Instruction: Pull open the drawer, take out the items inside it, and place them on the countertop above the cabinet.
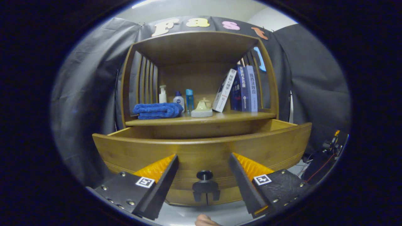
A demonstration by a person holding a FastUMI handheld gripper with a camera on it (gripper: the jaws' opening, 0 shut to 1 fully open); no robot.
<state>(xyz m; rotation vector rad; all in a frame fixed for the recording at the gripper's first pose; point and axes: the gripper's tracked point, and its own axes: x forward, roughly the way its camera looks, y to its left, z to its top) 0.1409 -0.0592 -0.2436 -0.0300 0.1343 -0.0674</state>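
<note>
The hand-held gripper (204, 163) has its two fingers (163, 175) set wide apart, and nothing is held between them. The inner faces of the fingers are orange and ribbed, and each black finger base carries a small square marker. Between the fingers, a little lower, is the black knob (204, 175) of the drawer; the fingers stand on both sides of it and do not touch it.

Just ahead of the fingers is the drawer (276, 147), made of light brown wood with a curved front. It is pulled out from the cabinet (128, 81), so its top edge and side walls are visible, but the inside is hidden behind the front panel and I cannot tell what lies in it.

Beyond the drawer, the tabletop (238, 116) above it carries several things. At the left lies a folded blue towel (157, 110). Behind and right of it stand a white pump bottle (162, 94), a white bottle with blue cap (179, 99) and a blue bottle (189, 99). Near the middle sits a small pale green teapot (202, 108). At the right stand three books (243, 89); the white one leans to the right against the two blue ones.

At the near bottom, a part of a person's hand (204, 221) is visible.
</note>
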